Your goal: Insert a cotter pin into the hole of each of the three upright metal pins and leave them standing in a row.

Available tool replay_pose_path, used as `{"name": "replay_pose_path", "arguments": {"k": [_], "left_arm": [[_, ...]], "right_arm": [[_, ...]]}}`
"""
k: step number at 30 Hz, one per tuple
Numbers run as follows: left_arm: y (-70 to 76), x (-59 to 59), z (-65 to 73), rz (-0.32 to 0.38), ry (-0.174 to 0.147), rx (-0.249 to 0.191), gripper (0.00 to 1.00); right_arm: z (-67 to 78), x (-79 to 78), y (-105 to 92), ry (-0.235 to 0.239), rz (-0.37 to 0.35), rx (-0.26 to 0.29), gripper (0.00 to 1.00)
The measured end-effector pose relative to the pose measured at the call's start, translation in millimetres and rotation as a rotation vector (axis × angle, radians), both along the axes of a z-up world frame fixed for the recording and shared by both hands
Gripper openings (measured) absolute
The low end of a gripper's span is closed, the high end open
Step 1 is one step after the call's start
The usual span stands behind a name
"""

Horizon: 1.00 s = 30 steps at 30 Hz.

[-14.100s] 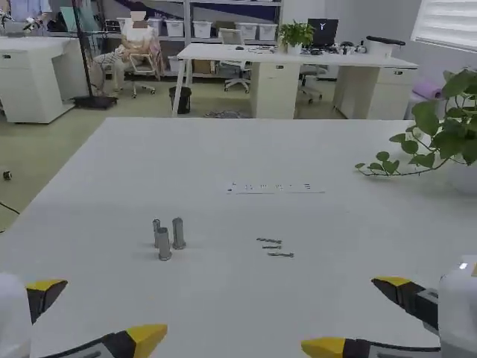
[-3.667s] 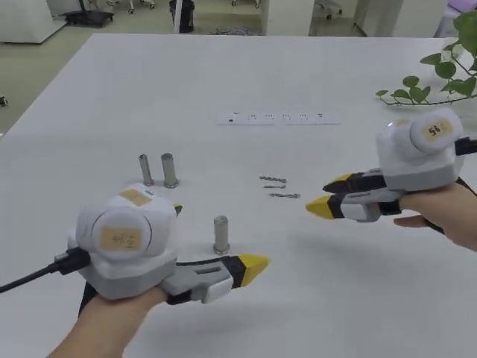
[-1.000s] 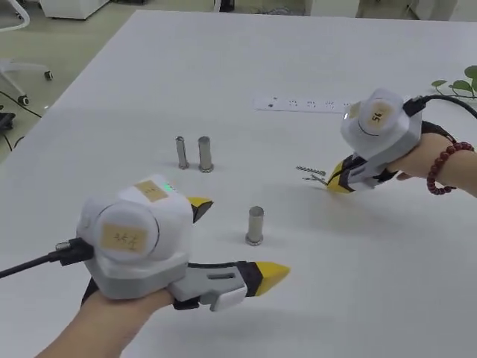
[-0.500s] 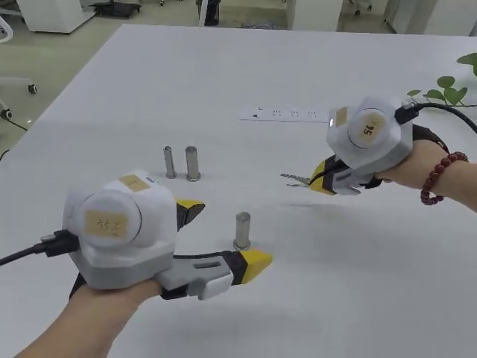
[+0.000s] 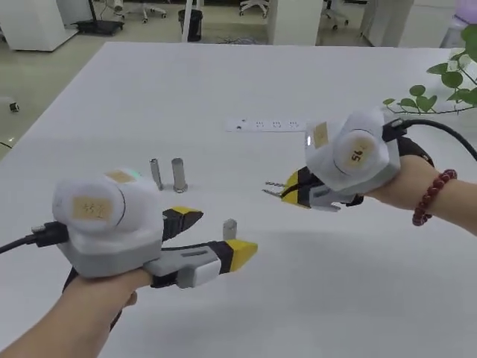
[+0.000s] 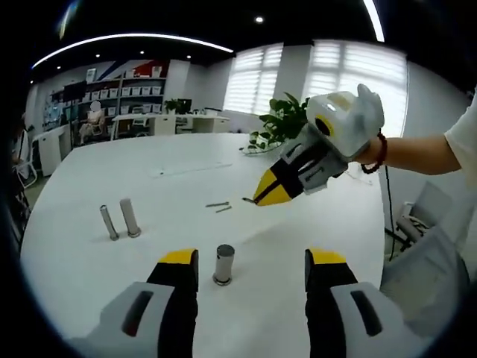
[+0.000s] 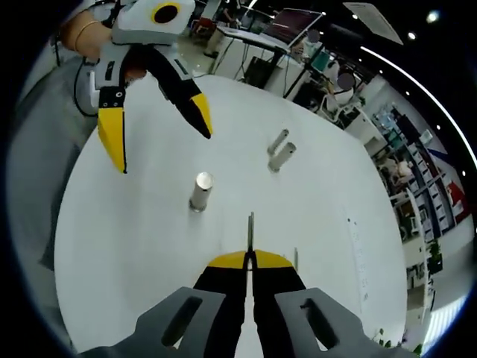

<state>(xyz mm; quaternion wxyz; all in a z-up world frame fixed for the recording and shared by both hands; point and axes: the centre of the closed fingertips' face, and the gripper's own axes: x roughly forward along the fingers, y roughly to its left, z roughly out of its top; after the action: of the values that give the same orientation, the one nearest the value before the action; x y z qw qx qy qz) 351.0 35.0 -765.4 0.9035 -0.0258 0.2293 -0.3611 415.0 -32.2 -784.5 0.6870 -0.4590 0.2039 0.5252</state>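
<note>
My right gripper point(image 5: 289, 195) hangs above the table, shut on a thin cotter pin point(image 7: 251, 230) that sticks out past its yellow tips and points toward a lone upright metal pin point(image 7: 200, 192). That pin point(image 6: 223, 264) stands between the wide-apart jaws of my open left gripper point(image 6: 252, 258), which touches nothing. In the head view the left gripper point(image 5: 214, 233) is at lower left, with the lone pin point(image 5: 229, 228) just behind its near jaw. Two more upright pins point(image 5: 168, 174) stand side by side farther back. Loose cotter pins point(image 6: 219, 206) lie on the table.
A white power strip point(image 5: 264, 124) lies flat toward the table's far side. A trailing green plant point(image 5: 447, 82) reaches in at the far right. The white tabletop point(image 5: 358, 298) is bare in front. Office desks and chairs stand beyond the table.
The right gripper has risen from the loose cotter pins with one in its jaws and come left toward the lone pin. The left gripper stays open around that pin.
</note>
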Motion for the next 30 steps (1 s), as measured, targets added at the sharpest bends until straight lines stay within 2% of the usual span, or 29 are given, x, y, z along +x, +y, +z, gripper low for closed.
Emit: {"name": "replay_pose_path", "arguments": {"k": [12, 13, 17, 26, 30], "left_arm": [[-4.2, 3.9, 9.5, 0.021, 0.066, -0.116, 0.4], [-5.5, 3.6, 9.9, 0.022, 0.086, -0.136, 0.38], [-8.5, 3.9, 12.4, 0.025, 0.116, -0.186, 0.32], [-16.2, 1.5, 11.9, 0.024, 0.181, -0.238, 0.26], [-20.2, -1.0, 10.1, 0.013, 0.198, -0.241, 0.22]], "right_arm": [[13.6, -31.4, 16.7, -0.052, 0.096, 0.004, 0.02], [14.2, -33.5, 18.2, -0.055, 0.102, 0.004, 0.02], [14.6, -39.6, 21.1, -0.067, 0.124, -0.005, 0.02], [11.4, -54.5, 27.5, -0.065, 0.167, -0.003, 0.02], [10.4, -59.9, 29.9, -0.063, 0.182, -0.004, 0.02]]}}
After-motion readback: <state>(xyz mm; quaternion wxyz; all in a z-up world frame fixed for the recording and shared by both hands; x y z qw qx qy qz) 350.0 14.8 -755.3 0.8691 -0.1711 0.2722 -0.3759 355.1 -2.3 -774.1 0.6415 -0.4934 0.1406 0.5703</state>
